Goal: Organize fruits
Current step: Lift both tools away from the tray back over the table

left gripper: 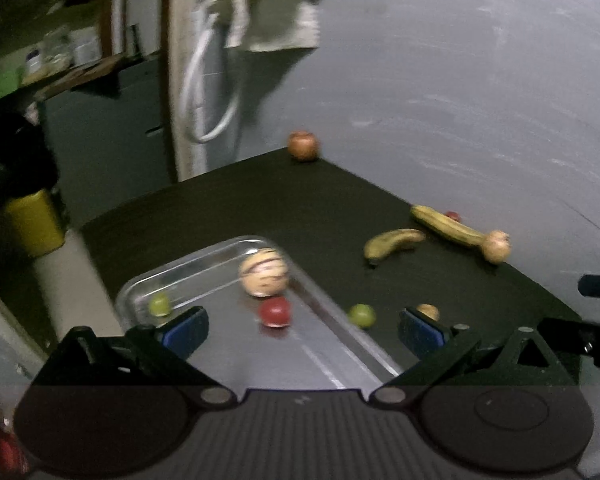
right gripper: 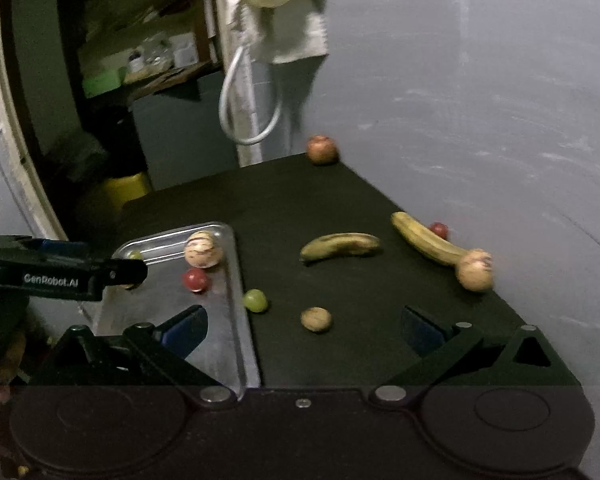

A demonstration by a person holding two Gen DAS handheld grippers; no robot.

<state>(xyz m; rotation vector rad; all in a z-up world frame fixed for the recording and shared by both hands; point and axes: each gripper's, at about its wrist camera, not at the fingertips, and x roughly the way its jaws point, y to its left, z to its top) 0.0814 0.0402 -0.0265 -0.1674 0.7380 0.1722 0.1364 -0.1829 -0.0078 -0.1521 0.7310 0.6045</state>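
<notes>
Jaws of the left gripper (left gripper: 302,330) stand wide apart with nothing between the blue pads, hovering over the near part of a metal tray (left gripper: 204,264); jaws of the right gripper (right gripper: 302,328) are likewise spread wide and empty, over the dark table (right gripper: 300,200) just right of the tray's long edge. Inside the tray, seen from the left wrist, a small red fruit (left gripper: 275,311) lies just in front of a pale round fruit with brown streaks (left gripper: 264,272), the two touching or nearly so, and a green grape (left gripper: 159,305) sits in the tray's left corner near the left pad. Outside the tray, a second green grape (right gripper: 255,300) rests just beside its right rim, and a small brown walnut-like fruit (right gripper: 316,319) lies a little further right, between the right gripper's fingers in view. Farther out lie two spotted bananas: a curved one (right gripper: 340,245) mid-table and a straighter one (right gripper: 424,242) near the wall, whose near end touches a tan round fruit (right gripper: 476,270). A small red fruit (right gripper: 439,230) shows behind the straight banana. At the far corner of the table sits a reddish-brown apple (right gripper: 322,150). In the right wrist view the left gripper's black finger reaches over the tray's left side.
</notes>
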